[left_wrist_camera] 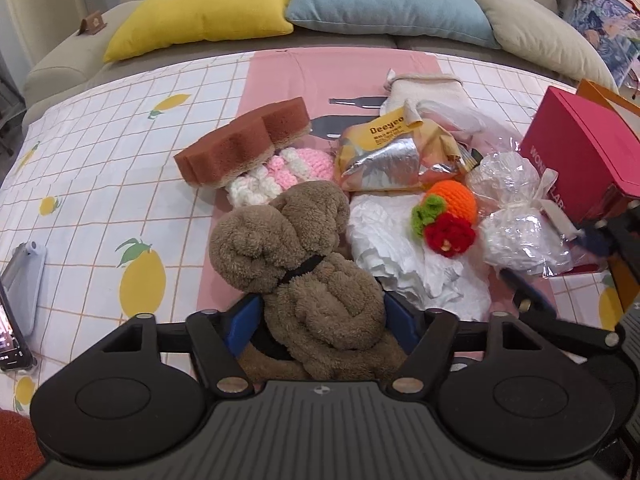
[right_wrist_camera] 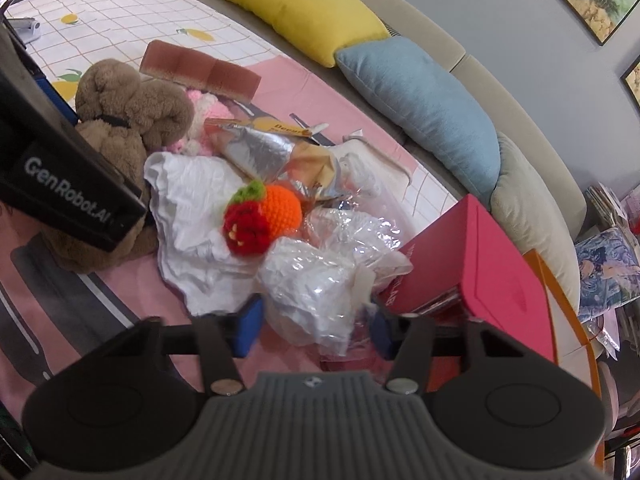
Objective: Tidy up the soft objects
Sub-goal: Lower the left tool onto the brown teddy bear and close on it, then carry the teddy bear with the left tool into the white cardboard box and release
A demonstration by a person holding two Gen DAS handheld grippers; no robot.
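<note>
Blue pads of the left gripper point(left_wrist_camera: 320, 324) stand on either side of the brown plush towel toy point(left_wrist_camera: 296, 264), whose lower body fills the gap between them; both pads look to be against its sides, though whether they squeeze it I cannot tell. The toy lies on the pink strip of a lemon-print cloth point(left_wrist_camera: 100, 168) spread over the bed. Just beyond its head sits a pink-and-white crochet piece point(left_wrist_camera: 288, 168), with a brown sponge point(left_wrist_camera: 244, 144) leaning on top of that. To the right of the toy lies crumpled white paper point(left_wrist_camera: 400, 256), and on it a crochet orange with a red flower point(left_wrist_camera: 448, 216). Behind these is a torn foil snack bag point(left_wrist_camera: 396, 152).

The right gripper point(right_wrist_camera: 316, 324) has its blue pads half closed around a crinkled clear plastic bundle point(right_wrist_camera: 316, 292); the left pad touches it, while the right pad is blurred and contact there is unclear. A magenta box point(right_wrist_camera: 472, 256) lies just to the right of the bundle. Along the far edge of the bed rest a yellow cushion point(right_wrist_camera: 304, 4), a light blue cushion point(right_wrist_camera: 424, 96) and a beige cushion point(right_wrist_camera: 532, 208). At the left edge of the left wrist view a phone on a stand point(left_wrist_camera: 16, 300) is partly visible.
</note>
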